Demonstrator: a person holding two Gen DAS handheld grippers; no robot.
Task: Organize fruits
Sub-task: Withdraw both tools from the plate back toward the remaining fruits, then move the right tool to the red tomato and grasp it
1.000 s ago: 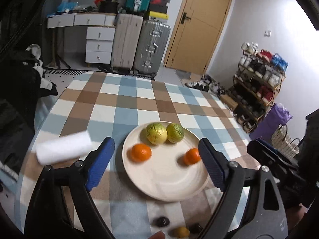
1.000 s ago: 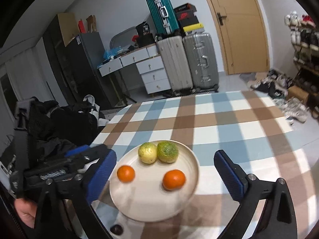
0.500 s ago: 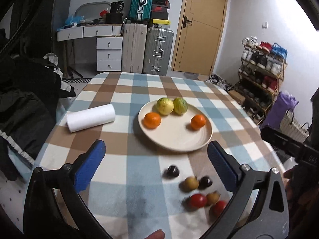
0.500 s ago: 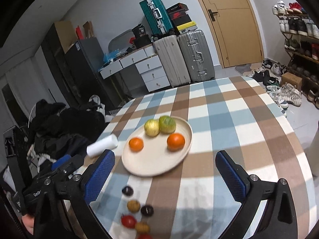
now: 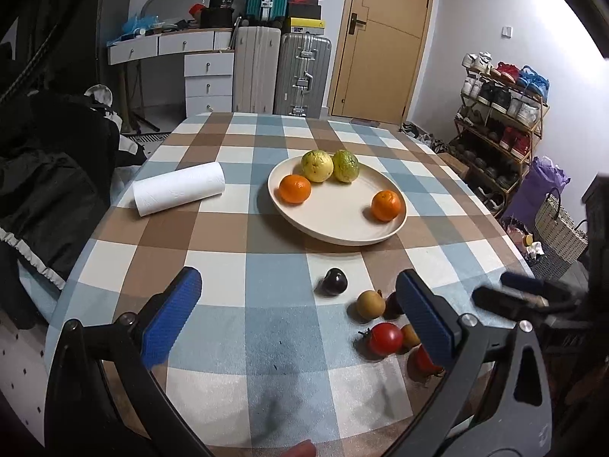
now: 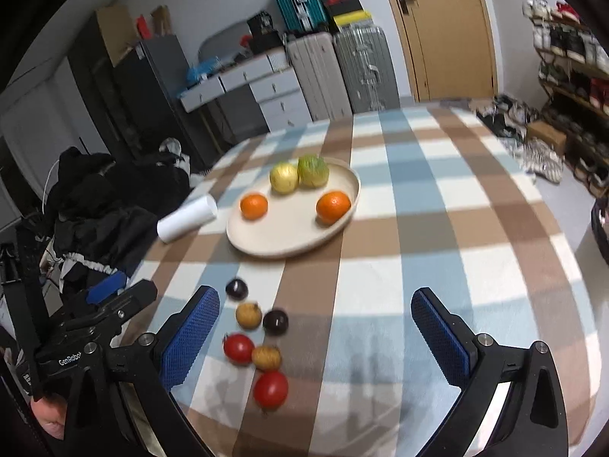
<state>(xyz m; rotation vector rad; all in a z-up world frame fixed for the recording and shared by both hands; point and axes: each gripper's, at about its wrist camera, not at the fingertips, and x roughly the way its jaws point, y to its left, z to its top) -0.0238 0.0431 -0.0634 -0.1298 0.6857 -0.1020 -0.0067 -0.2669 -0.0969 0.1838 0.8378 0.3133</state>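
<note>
Left tool (image 5: 297, 304): pads wide apart, nothing between them, above checkered surface (image 5: 236, 236). Plate (image 5: 335, 228) beyond: two oranges (image 5: 295, 189), two yellow-green fruits (image 5: 317, 161) touching at far rim. Paper roll (image 5: 179, 188) lying left of plate. Small fruits clustered beside right pad: dark plum (image 5: 335, 282), brown fruit (image 5: 370, 304), red tomato (image 5: 385, 338). Right tool (image 5: 525, 295) at right edge, blurred.

A lived-in room around our checked table

At upper centre we see a tan door (image 5: 377, 38) in a pale wall (image 5: 475, 11), suitcases (image 5: 281, 72) beside a white drawer desk (image 5: 190, 61), a shoe rack (image 5: 498, 103) at right, and dark clothes (image 5: 49, 160) heaped at left.
</note>
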